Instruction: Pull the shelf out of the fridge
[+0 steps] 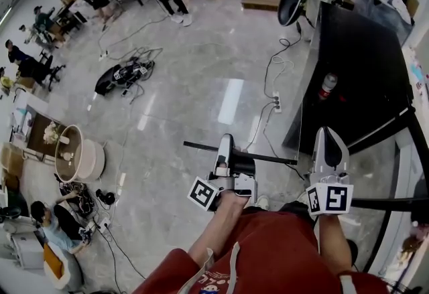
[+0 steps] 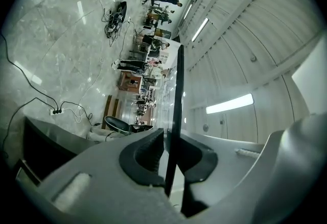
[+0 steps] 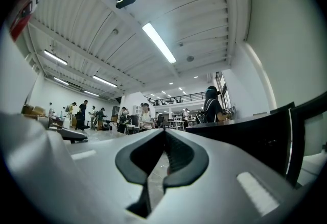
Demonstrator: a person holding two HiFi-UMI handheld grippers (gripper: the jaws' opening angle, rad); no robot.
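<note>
One shelf (image 2: 179, 85) pinched by left gripper (image 2: 172, 139), right gripper (image 3: 164, 135) closed, apparently empty

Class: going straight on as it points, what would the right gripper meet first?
Probably nothing near: the right gripper faces open floor; the black cabinet stands close right of that line.

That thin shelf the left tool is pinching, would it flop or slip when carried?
Probably stiff: the shelf shows a dead-straight black edge. It may swing or slip, since the left tool pinches only that rim. The panel looks see-through like glass, so likely fragile.
</note>
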